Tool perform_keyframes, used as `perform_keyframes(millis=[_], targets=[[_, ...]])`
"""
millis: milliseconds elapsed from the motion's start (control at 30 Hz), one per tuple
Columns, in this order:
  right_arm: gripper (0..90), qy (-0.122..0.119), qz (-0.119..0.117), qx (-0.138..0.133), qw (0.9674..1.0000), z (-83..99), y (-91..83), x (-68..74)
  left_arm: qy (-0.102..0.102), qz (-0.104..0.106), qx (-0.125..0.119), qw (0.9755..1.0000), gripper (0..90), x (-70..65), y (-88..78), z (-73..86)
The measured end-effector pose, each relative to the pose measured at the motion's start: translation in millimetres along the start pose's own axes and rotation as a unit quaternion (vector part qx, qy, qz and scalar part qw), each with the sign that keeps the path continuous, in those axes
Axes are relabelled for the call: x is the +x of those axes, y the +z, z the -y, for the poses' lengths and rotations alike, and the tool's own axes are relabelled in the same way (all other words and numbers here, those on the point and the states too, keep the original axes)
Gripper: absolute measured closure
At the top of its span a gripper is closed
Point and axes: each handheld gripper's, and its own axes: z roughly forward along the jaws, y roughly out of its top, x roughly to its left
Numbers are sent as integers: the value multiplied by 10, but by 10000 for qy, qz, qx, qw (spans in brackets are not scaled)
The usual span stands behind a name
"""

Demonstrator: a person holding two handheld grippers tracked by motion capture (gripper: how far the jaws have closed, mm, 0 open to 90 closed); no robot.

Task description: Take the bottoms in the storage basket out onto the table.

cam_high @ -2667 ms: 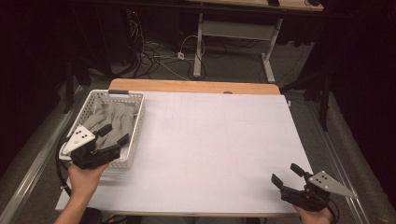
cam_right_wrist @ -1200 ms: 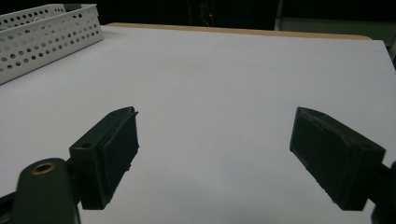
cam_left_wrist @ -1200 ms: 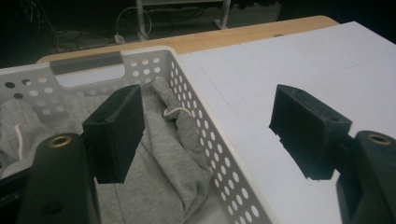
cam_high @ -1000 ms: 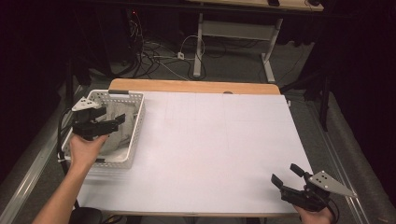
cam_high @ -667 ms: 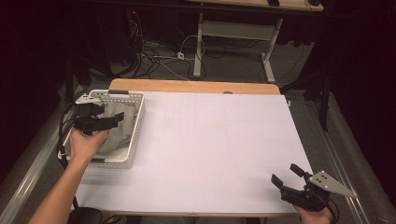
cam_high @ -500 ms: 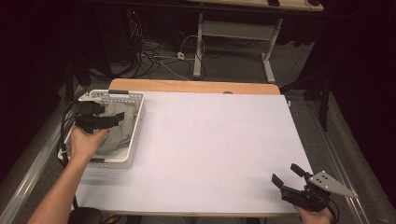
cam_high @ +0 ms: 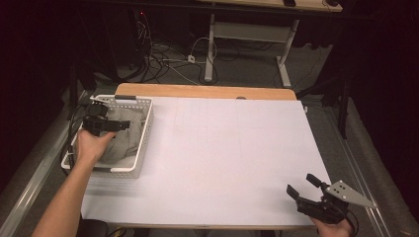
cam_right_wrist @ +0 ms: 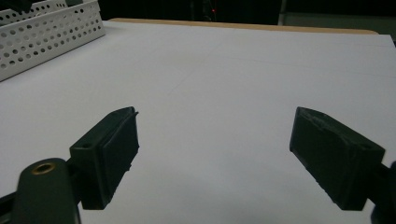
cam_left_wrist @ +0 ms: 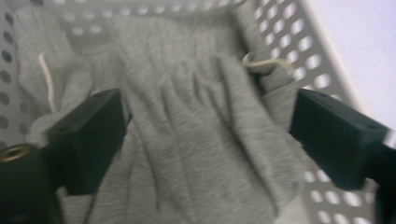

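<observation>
High view: a white perforated basket (cam_high: 141, 143) is seen at the left edge of the white table sheet (cam_high: 232, 148), and a grey garment (cam_high: 123, 143) is bunched inside it. The left gripper (cam_high: 116, 125) is held over the basket, above the garment. From the left gripper view, the jaws are spread wide and have just been opening; the grey garment (cam_left_wrist: 196, 130) is framed between them, with its pale drawstring (cam_left_wrist: 266, 65) lying near the basket's far wall (cam_left_wrist: 299, 51), but no pad is pressed on the cloth. To the right of the basket, the sheet is left bare across its whole width, up to the wooden strip (cam_high: 202, 91) behind the basket's far end. The right gripper (cam_high: 302, 186) is held far from the basket, at the sheet's near right corner, its jaws spread wide on nothing. No brand, label or readable writing can be made out on the basket or garment.
</observation>
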Motion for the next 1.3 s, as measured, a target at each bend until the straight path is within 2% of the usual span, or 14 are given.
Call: perform_keyframes(millis=[100,233,333,433,567,633,867,967,1067,1133,1300], targets=[[160,3,-2,2,10000,0,0,-1,-48,-91,276,9996,76,43,72,-10],[160,8,-2,-2,10000,1,-2,-3,-128,-254,482,9984,76,91,153,-9],[160,11,-2,-3,10000,0,-2,-4,-194,-351,692,9968,75,126,222,-5],[159,57,36,-52,10000,-1,-12,-12,-208,-541,848,9947,76,143,290,4],[159,113,51,-74,9999,2,-19,-22,-290,-519,948,9937,22,141,351,-5],[159,99,41,-68,9999,1,-16,-20,-229,-606,1002,9929,22,125,383,-3],[158,108,30,-79,9999,1,-16,-19,-78,-660,1234,9901,0,68,500,9],[159,85,22,-69,9999,2,-16,-18,-92,-616,1257,9901,0,60,530,26],[159,108,25,-79,9999,1,-15,-19,-64,-471,1418,9887,0,59,564,43],[158,85,22,-70,9999,2,-15,-18,-4,-454,1499,9877,0,43,584,50],[159,67,23,-61,10000,1,-12,-15,-48,-424,1538,9872,0,37,612,65]])
